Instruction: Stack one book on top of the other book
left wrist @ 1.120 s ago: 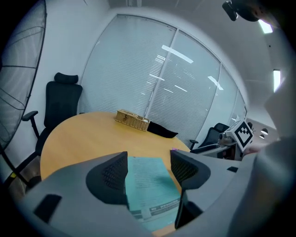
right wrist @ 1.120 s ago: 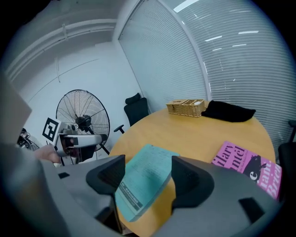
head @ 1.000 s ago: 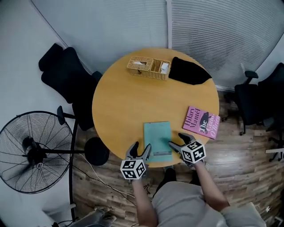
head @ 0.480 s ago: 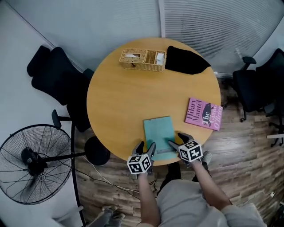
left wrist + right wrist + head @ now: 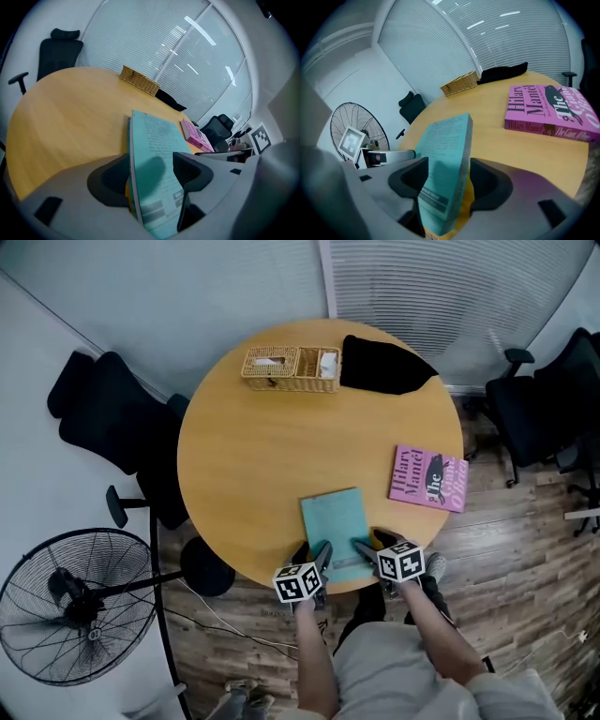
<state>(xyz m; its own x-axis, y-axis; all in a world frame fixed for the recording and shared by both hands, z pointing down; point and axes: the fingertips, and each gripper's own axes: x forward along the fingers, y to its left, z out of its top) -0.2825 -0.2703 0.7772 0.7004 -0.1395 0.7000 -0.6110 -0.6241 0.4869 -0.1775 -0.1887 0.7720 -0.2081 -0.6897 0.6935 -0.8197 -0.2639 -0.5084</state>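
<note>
— Round wooden surface [image 5: 253,456], two books lying apart on it. How do the jaws stand?
— On the left gripper [image 5: 152,173] the jaws are spread, straddling the near edge of the teal book [image 5: 333,521]. That book lies at the surface's near rim. On the right gripper [image 5: 449,182] the jaws are closing round the same edge, towards the other corner. The book is between them, and the pads don't look to be pressing yet.
— So the grip comes next?
— I judge so. Both pairs should reach well past the edge, close evenly and lift level, so the thin book neither sags nor slips. Then it goes right to the pink book [image 5: 428,478], well apart.
— What differs from a second ago?
— Both grippers hung short of the book then. They've since come down and in onto its near edge. Neither book has moved.
</note>
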